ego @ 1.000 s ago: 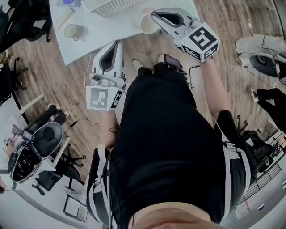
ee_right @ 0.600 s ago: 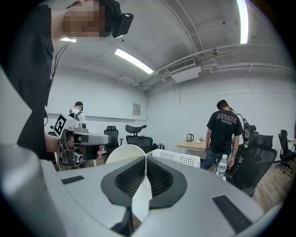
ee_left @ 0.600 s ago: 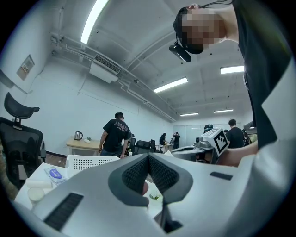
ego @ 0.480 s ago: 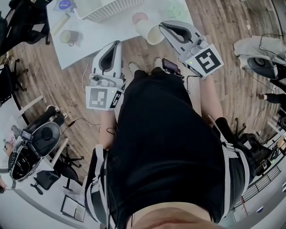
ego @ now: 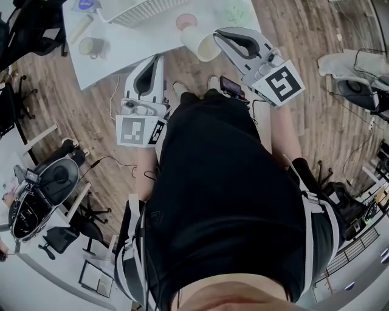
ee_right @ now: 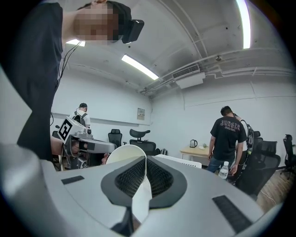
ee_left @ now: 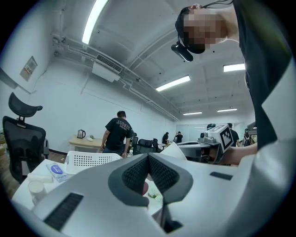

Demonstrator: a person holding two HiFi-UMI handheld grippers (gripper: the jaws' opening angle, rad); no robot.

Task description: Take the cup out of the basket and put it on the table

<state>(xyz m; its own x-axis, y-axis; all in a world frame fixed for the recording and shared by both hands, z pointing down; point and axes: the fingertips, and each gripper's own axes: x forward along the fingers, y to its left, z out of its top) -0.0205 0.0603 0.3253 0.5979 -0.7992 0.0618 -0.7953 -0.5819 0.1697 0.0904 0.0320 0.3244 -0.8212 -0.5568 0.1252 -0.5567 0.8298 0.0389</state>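
The white worktop [ego: 124,45] lies at 12 o'clock in the head view, bordered by wood floor [ego: 79,115], with a white basket [ego: 143,7] at its far side. Only the gripper views show the office behind, where a person [ee_right: 227,134] stands. The right gripper [ego: 219,34] has its jaws pinched on the wall of the cup [ego: 196,41], outside the basket at the worktop's near edge. The cup's long axis runs from 10 to 4 o'clock, mouth toward 4. The left gripper [ego: 160,58] has its jaws together and empty.

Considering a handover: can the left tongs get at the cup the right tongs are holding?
Probably yes. The cup sticks out from the right tongs toward the left tongs, and nothing stands between them. The left tongs are shut and empty, so they must open first.
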